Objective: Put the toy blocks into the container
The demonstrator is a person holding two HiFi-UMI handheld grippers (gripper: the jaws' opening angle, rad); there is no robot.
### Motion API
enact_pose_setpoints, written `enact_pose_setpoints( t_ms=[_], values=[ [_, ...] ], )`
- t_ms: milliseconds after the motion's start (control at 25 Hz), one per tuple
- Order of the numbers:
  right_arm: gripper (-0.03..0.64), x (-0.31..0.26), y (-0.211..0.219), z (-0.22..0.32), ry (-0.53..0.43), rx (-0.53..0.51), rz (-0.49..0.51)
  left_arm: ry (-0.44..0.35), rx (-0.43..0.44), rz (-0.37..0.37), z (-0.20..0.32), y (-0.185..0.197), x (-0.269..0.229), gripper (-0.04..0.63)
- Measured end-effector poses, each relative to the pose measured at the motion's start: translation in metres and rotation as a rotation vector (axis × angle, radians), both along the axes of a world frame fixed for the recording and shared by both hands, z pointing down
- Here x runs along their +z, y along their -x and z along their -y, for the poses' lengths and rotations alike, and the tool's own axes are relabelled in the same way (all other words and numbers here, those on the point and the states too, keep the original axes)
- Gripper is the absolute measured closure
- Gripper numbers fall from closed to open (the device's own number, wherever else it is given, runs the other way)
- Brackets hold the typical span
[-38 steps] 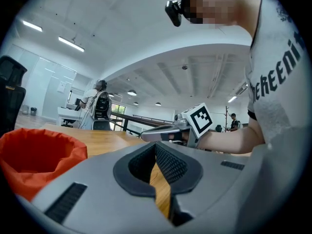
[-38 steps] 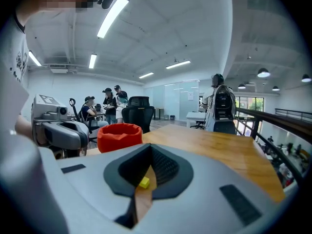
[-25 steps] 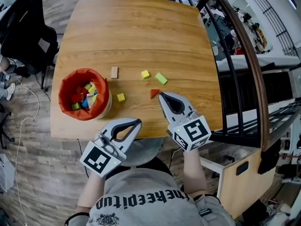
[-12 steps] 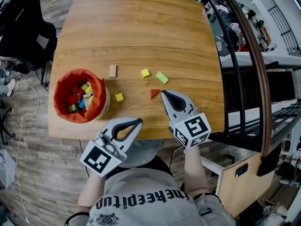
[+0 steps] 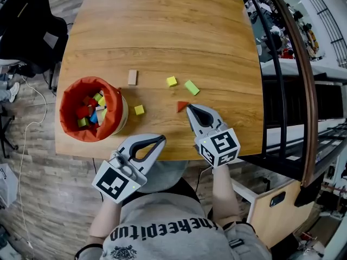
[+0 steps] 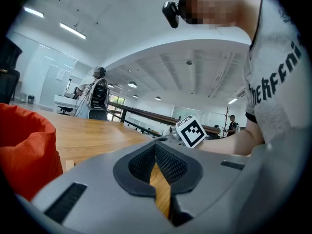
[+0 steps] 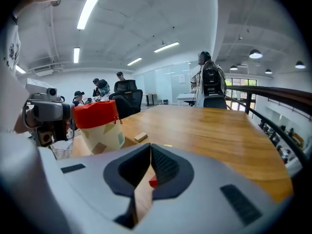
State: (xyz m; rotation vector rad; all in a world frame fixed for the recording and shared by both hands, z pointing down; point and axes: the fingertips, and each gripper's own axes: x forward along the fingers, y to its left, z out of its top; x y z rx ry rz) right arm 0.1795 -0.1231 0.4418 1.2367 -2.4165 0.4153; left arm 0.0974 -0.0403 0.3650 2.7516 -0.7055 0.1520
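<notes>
Table edges: the near edge of the wooden table [image 5: 162,26] runs across the lower middle of the head view; its right edge lies beside a dark railing [image 5: 301,85].
Open room: the upper half of the tabletop is bare wood; the loose blocks lie in a band across the middle.
Container [image 5: 89,80]: orange-lined, upright, at the lower left of the table, close to its left and near edges, with blocks inside.
Tan block [image 5: 132,77]: upper right of the container, long axis running up and down the frame.
Green block [image 5: 191,87]: long axis slanting from upper left to lower right, just right of a yellow cube [image 5: 172,81].
Second yellow cube [image 5: 139,110]: just right of the container.
Red wedge [image 5: 182,106]: just left of the right gripper's tip.
Right gripper [image 5: 188,108]: jaws pressed together, nothing held, tip over the wood.
Left gripper [image 5: 161,139]: jaws together and empty, at the near edge.
</notes>
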Motion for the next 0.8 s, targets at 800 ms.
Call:
enact_pose_setpoints(
  t_ms=[800],
  values=[
    [0.494, 0.078, -0.004, 0.008, 0.167, -0.067, -0.067, 0.052, -0.018, 0.036, 0.014, -0.003, 0.022, 0.580]
  ],
)
